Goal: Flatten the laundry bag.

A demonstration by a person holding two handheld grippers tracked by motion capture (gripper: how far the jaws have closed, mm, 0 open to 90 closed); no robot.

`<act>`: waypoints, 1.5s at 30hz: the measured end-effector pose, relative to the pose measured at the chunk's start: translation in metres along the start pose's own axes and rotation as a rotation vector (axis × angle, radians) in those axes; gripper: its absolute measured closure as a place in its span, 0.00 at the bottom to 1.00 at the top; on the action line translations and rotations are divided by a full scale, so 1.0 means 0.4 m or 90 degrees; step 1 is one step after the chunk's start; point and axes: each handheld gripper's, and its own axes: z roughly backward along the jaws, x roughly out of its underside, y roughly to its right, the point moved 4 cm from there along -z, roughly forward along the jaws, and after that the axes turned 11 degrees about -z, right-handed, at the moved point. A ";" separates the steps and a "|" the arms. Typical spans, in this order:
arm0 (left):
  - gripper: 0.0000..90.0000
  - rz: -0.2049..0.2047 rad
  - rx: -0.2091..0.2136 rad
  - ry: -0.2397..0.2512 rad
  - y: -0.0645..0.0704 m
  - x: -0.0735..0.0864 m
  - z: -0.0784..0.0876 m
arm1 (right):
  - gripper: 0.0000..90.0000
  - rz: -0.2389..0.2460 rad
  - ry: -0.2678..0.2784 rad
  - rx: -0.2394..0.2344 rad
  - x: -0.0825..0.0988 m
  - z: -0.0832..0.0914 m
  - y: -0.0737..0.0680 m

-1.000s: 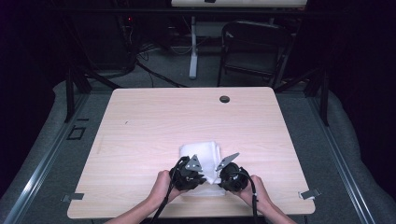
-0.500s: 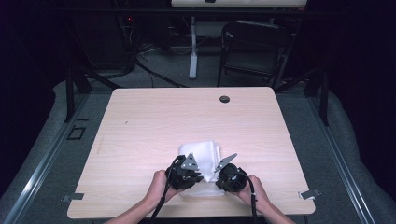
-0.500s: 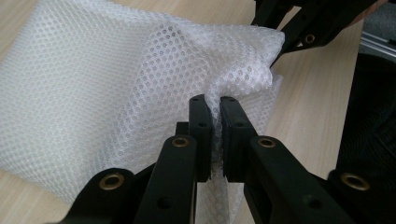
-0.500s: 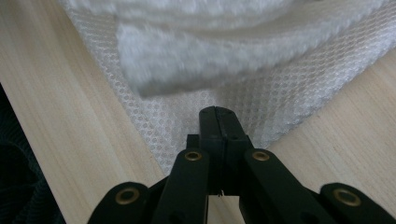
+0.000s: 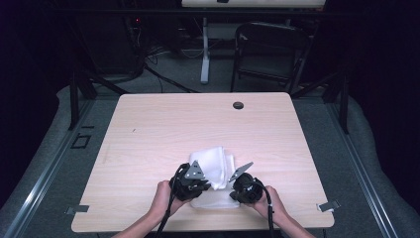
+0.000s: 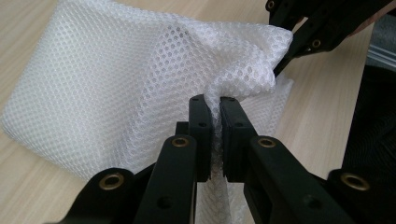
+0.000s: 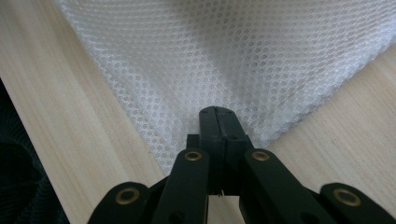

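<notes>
Left tongs (image 6: 212, 102): clenched on a raised fold of white mesh cloth (image 6: 116, 79), fabric pinched between the two black jaws at frame centre. Right tongs (image 7: 218, 112): jaws pressed together, gripping the cloth's edge at lower centre. Cloth: honeycomb-weave netting, soft, rumpled, partly folded; lies at lower centre of the high view on the bench (image 5: 163, 129), pale wood-grain laminate, rectangular. Round dark grommet (image 5: 238, 105) at upper right of the benchtop; folding chair (image 5: 267, 49) beyond.

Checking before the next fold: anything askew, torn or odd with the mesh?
No damage visible. The white mesh cloth is bunched and rumpled rather than flat. The left gripper pinches a raised fold; the right gripper is shut on its edge. The table looks normal.
</notes>
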 end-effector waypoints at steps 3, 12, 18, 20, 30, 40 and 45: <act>0.94 0.008 -0.012 0.014 -0.006 0.001 0.009 | 1.00 0.001 -0.002 0.000 0.001 0.001 0.001; 0.94 0.015 -0.028 0.008 -0.014 0.011 0.028 | 1.00 0.003 -0.005 0.004 0.001 0.002 0.002; 0.94 0.023 -0.043 0.010 -0.019 0.019 0.045 | 1.00 0.001 -0.005 0.014 0.001 0.002 0.000; 0.94 0.026 -0.046 0.011 -0.020 0.021 0.049 | 1.00 0.003 -0.009 0.019 0.001 0.004 0.002; 0.94 0.035 -0.049 0.005 -0.027 0.031 0.056 | 1.00 -0.008 -0.019 0.021 0.005 0.009 0.014; 0.94 0.040 -0.052 -0.007 -0.028 0.045 0.065 | 1.00 -0.013 -0.023 0.021 0.007 0.012 0.022; 0.94 0.039 -0.060 -0.012 -0.028 0.052 0.066 | 1.00 -0.018 -0.027 0.023 0.010 0.015 0.026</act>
